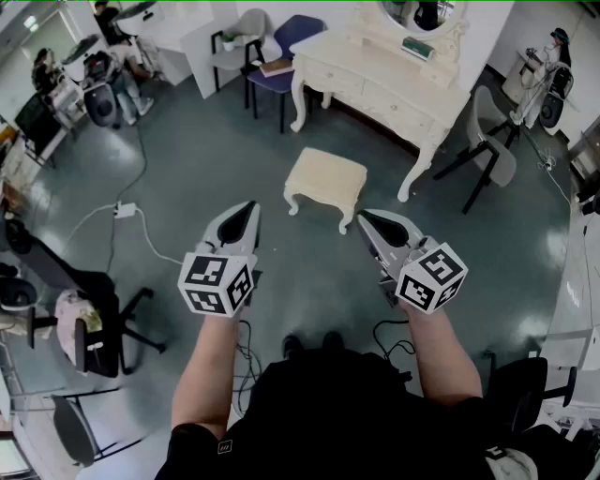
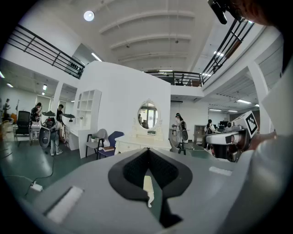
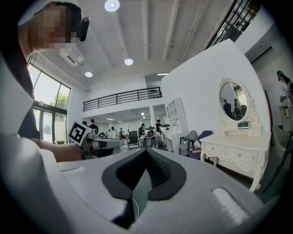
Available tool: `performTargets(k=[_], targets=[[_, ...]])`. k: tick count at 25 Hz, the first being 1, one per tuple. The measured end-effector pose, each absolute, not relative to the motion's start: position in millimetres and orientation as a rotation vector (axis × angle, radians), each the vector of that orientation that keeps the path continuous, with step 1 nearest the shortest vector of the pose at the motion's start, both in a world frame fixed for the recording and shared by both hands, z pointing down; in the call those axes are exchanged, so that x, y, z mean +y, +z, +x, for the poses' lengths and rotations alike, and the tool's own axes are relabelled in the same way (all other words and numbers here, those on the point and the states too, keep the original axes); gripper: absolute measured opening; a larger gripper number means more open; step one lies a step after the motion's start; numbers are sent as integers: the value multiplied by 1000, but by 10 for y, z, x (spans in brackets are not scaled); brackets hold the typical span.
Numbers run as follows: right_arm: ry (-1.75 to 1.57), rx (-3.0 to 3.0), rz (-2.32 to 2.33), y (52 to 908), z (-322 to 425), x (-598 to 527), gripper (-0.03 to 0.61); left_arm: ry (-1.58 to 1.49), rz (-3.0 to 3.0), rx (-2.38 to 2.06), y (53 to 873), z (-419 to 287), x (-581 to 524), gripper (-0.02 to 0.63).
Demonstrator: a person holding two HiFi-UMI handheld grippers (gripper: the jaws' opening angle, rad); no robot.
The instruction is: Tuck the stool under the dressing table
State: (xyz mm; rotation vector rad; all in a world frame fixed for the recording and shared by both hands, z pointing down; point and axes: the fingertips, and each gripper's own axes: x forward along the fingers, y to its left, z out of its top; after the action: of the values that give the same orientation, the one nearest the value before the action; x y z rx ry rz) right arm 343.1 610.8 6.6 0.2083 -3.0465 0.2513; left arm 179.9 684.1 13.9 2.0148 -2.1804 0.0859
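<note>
The dressing table (image 1: pixel 384 80) stood by the far wall. The stool (image 1: pixel 325 178) sat on the floor just in front of it, not yet tucked under. It looked rigid and fairly light, best pushed at the seat's near edge. You held your left claw (image 1: pixel 249 206) and right claw (image 1: pixel 365 217) roughly level, both closed, empty, short of it.

Ok, quick tally from the head view: 1 cream upholstered stool with curvy legs (image 1: pixel 324 181), 1 cream carved dressing table (image 1: pixel 361 61) with 1 oval mirror (image 1: pixel 422 13), 2 grey hand-held grippers, i.e. left gripper (image 1: pixel 252 205) and right gripper (image 1: pixel 362 216), 2 grey chairs (image 1: pixel 246 28) (image 1: pixel 483 112), 1 purple chair (image 1: pixel 298 30), 1 white power strip (image 1: pixel 125 210).
</note>
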Motion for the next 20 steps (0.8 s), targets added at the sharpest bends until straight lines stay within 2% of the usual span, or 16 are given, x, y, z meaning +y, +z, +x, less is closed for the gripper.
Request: performTargets(k=[11,20], targets=[[303,-3048,132,130,3680,6135,5,112,1980,-2175,215,1961,6842,15],[355,-3046,154,263,4052,5959,6,123,2033,-2151,184,2466,6646,15]])
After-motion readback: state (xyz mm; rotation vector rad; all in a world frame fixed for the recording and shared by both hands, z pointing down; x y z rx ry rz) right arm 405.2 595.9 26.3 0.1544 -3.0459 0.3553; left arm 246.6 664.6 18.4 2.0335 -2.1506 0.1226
